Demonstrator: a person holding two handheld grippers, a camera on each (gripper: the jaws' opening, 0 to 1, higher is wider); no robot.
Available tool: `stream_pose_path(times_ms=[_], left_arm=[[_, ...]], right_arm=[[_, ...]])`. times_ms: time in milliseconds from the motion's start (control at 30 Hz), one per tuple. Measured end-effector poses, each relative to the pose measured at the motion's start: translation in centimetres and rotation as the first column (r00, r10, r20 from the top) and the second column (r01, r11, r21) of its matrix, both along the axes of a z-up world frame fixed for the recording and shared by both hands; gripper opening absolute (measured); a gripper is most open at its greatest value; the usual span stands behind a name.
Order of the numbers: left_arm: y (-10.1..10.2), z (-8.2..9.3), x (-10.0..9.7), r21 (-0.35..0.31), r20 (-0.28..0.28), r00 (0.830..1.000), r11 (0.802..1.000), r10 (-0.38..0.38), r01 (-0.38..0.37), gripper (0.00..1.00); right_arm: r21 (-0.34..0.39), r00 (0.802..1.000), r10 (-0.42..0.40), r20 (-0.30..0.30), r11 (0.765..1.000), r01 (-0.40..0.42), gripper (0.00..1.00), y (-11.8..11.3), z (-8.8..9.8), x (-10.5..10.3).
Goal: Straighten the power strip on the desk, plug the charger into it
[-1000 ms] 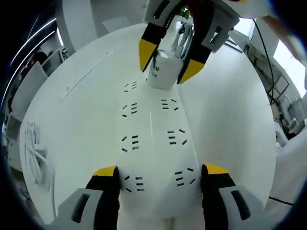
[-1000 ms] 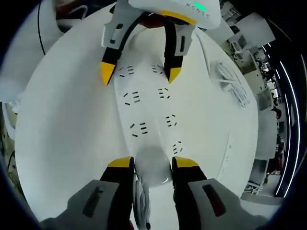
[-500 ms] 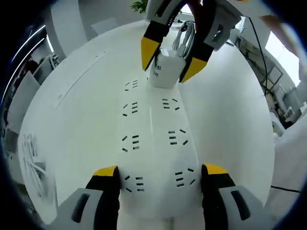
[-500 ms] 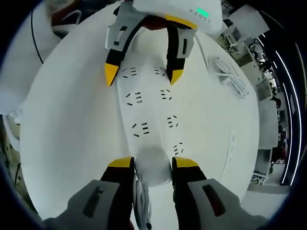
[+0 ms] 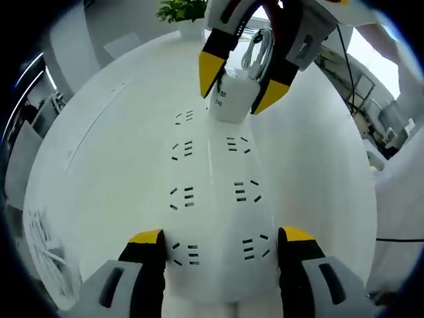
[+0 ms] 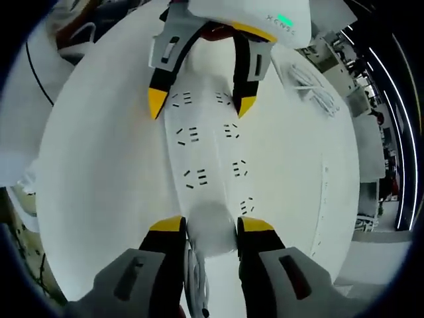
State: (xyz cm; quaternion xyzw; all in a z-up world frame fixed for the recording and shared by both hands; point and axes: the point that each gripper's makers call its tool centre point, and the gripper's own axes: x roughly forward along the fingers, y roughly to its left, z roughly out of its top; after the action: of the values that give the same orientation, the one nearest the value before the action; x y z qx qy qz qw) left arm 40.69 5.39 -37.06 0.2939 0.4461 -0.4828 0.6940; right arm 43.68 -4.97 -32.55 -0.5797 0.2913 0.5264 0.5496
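In the left gripper view, the left gripper (image 5: pixel 221 242) stands with fingers (image 5: pixel 147 242) spread wide, one on each side of the near end of the white power strip (image 5: pixel 215 192), which lies flat on the white surface (image 5: pixel 106 165). Whether they touch its edges cannot be told. At the strip's far end the right gripper (image 5: pixel 240 83) grips the white charger (image 5: pixel 232 99) (its coiled cable bunched just behind). In the right gripper view, those fingers (image 6: pixel 167 228) are clamped on the charger (image 6: pixel 212 228) over the strip's end. A coiled white cable (image 6: pixel 311 86) lies well apart.
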Motion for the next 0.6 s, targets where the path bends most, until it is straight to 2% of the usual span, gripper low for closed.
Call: stream_pose_path(times_ms=[67, 600], left_arm=[[-0.1, 0.0, -0.3, 0.002, 0.0, 1.0, 1.0, -0.01, 0.01, 0.69], [-0.3, -0.2, 0.5, 0.04, -0.015, 0.997, 0.996, -0.075, 0.075, 0.68]], right_arm=[[0.002, 1.0, -0.006, 0.001, 1.0, 0.006, 0.29, -0.1, 0.0, -0.3], [0.037, 0.995, -0.101, -0.003, 0.994, 0.101, 0.29, -0.6, -0.1, -1.7]])
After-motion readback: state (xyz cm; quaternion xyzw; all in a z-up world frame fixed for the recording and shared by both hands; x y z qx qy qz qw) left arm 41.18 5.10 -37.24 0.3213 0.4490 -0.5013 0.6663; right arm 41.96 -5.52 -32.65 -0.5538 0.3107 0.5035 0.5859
